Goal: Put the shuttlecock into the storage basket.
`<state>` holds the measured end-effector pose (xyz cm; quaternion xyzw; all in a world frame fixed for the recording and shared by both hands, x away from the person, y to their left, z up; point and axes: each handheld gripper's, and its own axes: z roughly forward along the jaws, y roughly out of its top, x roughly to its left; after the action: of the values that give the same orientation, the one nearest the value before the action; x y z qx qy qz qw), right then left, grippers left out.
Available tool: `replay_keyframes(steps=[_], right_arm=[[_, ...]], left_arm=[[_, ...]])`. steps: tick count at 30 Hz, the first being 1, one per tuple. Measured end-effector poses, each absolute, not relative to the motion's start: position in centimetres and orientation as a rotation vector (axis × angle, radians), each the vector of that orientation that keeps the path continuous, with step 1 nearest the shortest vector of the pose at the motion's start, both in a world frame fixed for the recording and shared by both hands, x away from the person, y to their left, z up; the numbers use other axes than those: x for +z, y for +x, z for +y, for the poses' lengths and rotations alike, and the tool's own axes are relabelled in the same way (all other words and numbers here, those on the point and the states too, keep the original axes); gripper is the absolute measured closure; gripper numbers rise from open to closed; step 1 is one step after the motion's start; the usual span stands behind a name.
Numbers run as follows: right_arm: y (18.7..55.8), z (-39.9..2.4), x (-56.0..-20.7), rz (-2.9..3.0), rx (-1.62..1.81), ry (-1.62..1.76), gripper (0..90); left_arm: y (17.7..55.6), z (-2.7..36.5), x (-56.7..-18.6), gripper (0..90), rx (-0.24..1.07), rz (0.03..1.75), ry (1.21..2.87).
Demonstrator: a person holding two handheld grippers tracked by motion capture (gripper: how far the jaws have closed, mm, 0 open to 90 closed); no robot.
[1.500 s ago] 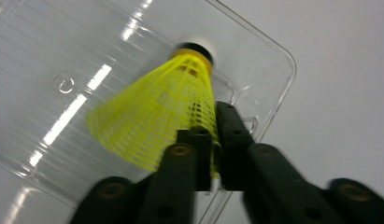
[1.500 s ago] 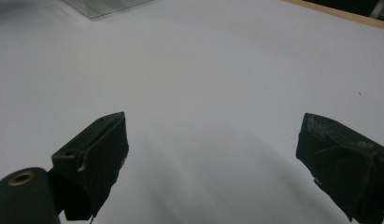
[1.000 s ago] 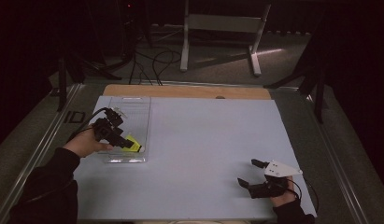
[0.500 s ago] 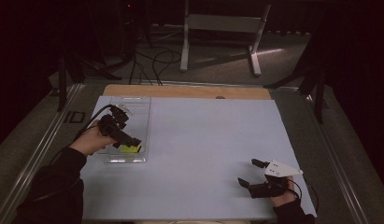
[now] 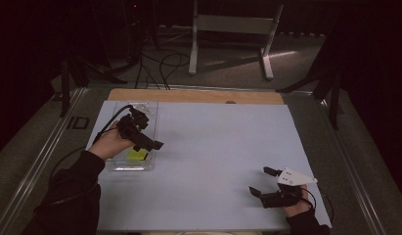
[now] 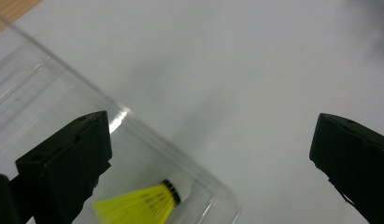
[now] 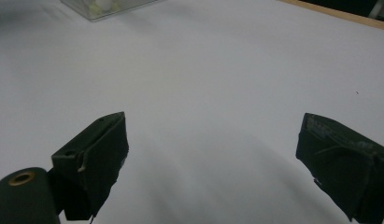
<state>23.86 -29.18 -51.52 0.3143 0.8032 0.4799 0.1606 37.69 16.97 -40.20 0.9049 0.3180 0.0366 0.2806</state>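
The yellow feathered shuttlecock (image 6: 142, 204) lies in the clear plastic rectangular tray (image 5: 148, 166) near the bench's left edge. The left gripper (image 5: 148, 142), jaws spread, should descend straight, centred over it. The right gripper (image 5: 265, 186) rests spread near the bench's front right corner.

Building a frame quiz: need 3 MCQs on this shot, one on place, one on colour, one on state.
1. Where does the shuttlecock lie?
A. in the clear box
B. on the bare sheet
C. between the right gripper's jaws

2. What colour are its feathers?
A. white
B. yellow
C. red

3. How are the left gripper's jaws?
A. shut on the shuttlecock
B. shut on nothing
C. open

Answers:
1 A, it shows inside the box's wall.
2 B, the feathers are bright yellow.
3 C, the left gripper view shows a wide gap with nothing held.
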Motion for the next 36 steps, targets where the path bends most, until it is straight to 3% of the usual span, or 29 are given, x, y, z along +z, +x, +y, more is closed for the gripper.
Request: replay_keyframes(steps=[15,36], right_arm=[[23.9,-29.1,-51.5,2.295,1.373,0.895,9.2],[23.8,-29.2,-51.5,2.296,1.378,0.893,9.2]], left_arm=[[37.4,12.4,-39.7,0.1,0.063,0.697,2.377],[34.7,7.6,-42.3,0.2,-0.039,0.471,2.334]])
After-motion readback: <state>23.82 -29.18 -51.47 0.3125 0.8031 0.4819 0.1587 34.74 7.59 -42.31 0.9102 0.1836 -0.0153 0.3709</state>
